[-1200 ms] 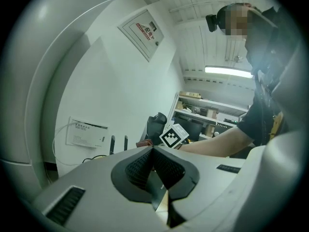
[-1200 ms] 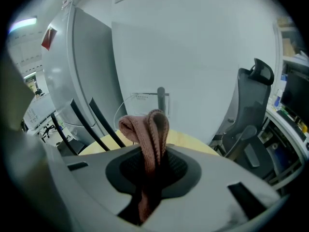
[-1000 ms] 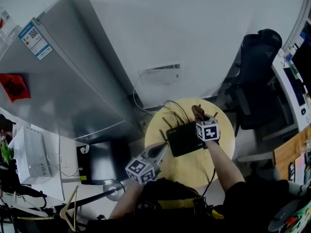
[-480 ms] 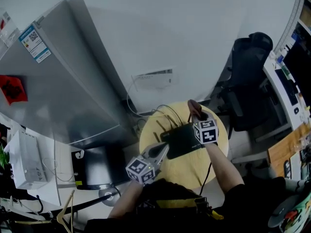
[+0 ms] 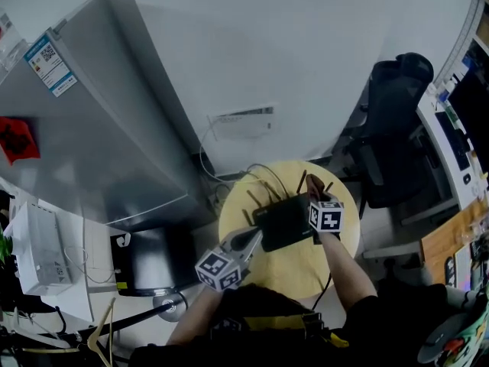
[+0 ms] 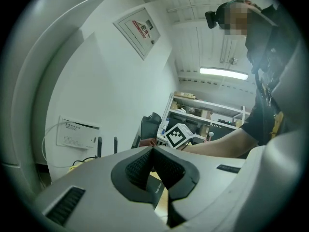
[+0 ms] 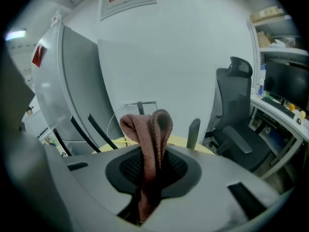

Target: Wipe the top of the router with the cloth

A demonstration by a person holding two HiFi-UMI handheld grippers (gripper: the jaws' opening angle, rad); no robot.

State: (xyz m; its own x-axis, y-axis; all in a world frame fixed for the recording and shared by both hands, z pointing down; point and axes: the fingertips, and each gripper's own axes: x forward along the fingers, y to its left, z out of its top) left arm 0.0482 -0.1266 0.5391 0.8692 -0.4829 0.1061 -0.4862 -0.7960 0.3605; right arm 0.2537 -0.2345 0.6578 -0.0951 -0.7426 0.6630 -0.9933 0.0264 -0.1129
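The black router point(image 5: 283, 220) lies on a round yellow table point(image 5: 290, 270), its antennas point(image 5: 260, 202) standing up along the far side. My right gripper point(image 5: 315, 196) is over the router's right end, shut on a folded brownish-pink cloth point(image 5: 312, 183). In the right gripper view the cloth point(image 7: 147, 144) sticks up between the pads, with antennas point(image 7: 193, 132) beyond it. My left gripper point(image 5: 250, 239) rests at the router's near-left corner. In the left gripper view its jaws point(image 6: 153, 152) meet with nothing between them.
A grey fridge point(image 5: 84, 136) stands at the left. On the wall behind the table are a white box point(image 5: 243, 121) and loose cables point(image 5: 221, 178). A black office chair point(image 5: 393, 121) is at the right, beside a desk point(image 5: 458, 128) with monitors.
My right gripper and the cloth have slid a little toward me across the router's right end. The left gripper has stayed nearly still.
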